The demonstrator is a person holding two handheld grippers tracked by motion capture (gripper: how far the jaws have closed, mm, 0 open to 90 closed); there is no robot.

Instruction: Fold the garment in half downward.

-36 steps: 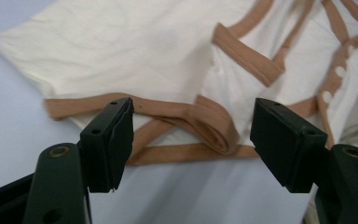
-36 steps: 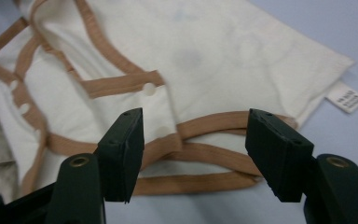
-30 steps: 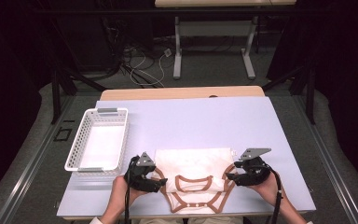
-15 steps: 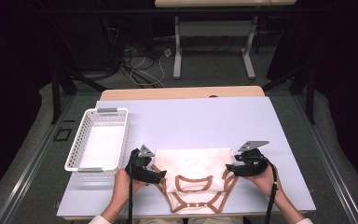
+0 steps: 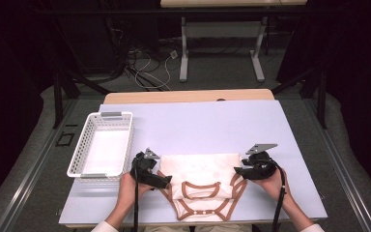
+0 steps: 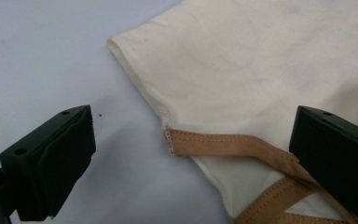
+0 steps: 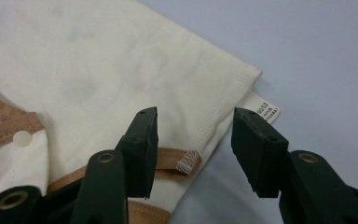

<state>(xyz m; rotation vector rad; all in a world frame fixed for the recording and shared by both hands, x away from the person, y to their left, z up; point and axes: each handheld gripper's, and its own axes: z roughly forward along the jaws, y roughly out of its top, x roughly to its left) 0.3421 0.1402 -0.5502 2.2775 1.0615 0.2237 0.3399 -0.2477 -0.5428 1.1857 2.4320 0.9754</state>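
Both tools gape at the garment's point(image 5: 204, 180) side edges; open table point(image 5: 207, 125) beyond.

We seem to be in a lab: dark curtains point(image 5: 9, 72) hem in the table point(image 5: 198, 125), loose cables point(image 5: 145, 63) sprawl across the floor, and another workbench point(image 5: 222, 4) stands behind.

My bodysuit point(image 5: 204, 171) is soft matt cream cloth, faintly creased, edged in tan stitched binding point(image 6: 214, 143). A small paper-like label point(image 7: 266, 110) sticks out at its corner. My grippers' jaws are matt black plastic. The bench point(image 5: 198, 128) has a smooth pale covering; the basket point(image 5: 101, 145) is white plastic mesh.
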